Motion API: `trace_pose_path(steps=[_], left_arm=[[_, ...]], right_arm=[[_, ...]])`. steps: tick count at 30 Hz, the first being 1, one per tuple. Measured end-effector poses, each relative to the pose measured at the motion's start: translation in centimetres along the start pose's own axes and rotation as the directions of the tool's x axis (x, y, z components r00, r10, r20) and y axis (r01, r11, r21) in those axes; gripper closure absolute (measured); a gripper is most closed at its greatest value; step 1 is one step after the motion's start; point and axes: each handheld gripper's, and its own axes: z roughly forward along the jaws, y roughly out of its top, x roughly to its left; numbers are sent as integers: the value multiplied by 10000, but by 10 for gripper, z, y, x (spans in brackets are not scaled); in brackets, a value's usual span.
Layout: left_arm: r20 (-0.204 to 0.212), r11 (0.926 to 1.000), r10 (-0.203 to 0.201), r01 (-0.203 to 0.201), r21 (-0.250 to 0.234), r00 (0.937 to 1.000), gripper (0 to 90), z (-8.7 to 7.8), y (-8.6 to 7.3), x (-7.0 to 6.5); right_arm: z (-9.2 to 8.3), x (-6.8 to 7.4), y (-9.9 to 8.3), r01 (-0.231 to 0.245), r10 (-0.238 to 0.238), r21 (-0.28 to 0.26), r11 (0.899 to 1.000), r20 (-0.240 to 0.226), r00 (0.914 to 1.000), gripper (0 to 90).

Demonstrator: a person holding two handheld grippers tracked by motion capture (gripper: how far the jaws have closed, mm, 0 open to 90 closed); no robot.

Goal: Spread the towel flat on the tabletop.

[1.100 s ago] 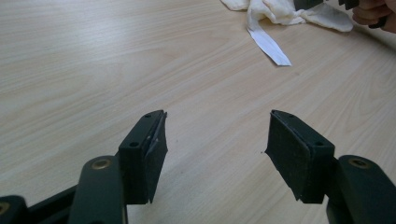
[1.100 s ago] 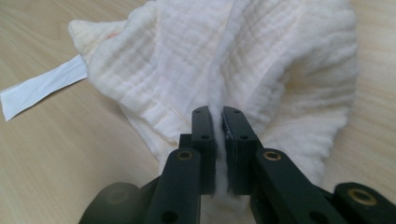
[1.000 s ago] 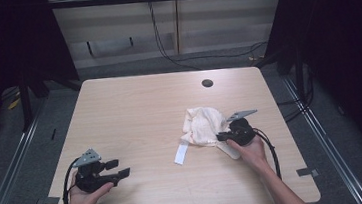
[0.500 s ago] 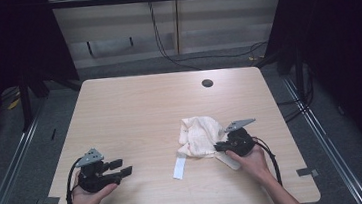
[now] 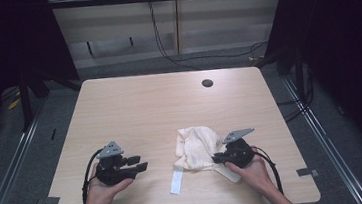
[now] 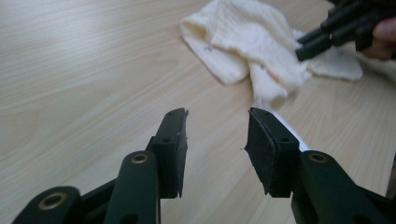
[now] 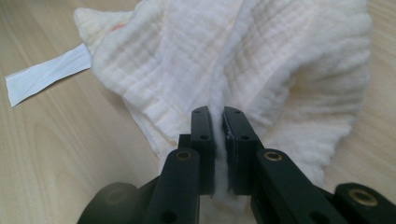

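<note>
A crumpled cream cloth (image 5: 197, 145) lies on the wooden table (image 5: 144, 105), right of centre near the front. A white strip (image 5: 177, 180) trails from it toward the front edge. My right gripper (image 5: 216, 157) is at the cloth's right side. In the right gripper view it (image 7: 217, 112) is shut on a fold of the cloth (image 7: 289, 70), with the strip (image 7: 46, 72) off to the left. My left gripper (image 5: 142, 162) hovers left of the cloth, apart from it. Its jaws (image 6: 216, 114) have just been closing and stand open with nothing between them, pointing at the cloth (image 6: 252, 42).
A dark round hole (image 5: 207, 83) sits in the table's far right part. Bare wood spreads behind and left of the cloth. Metal rails (image 5: 9, 163) run along the floor on both sides, and cables (image 5: 164, 48) hang at the back.
My right gripper has dragged the cloth toward the front and left. My left gripper has moved right toward the cloth, and its jaws have narrowed.
</note>
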Motion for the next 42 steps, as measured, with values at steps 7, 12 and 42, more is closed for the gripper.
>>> trace_pose_path(steps=[7, 12, 42], left_arm=[[450, 9993, 331, -339, 175, 9984, 654, 19, 4, -7], [986, 9984, 539, -552, 105, 9937, 761, 28, 6, -14], [368, 9953, 511, -540, 799, 9980, 706, 23, -9, 1]], right_arm=[[5, 12, 0, 246, -255, -142, 9996, -709, 9972, 798], [7, 13, 6, 63, -82, -374, 9993, -515, 9986, 607], [53, 78, 37, 2413, -2407, -83, 9704, -1131, 9640, 620]])
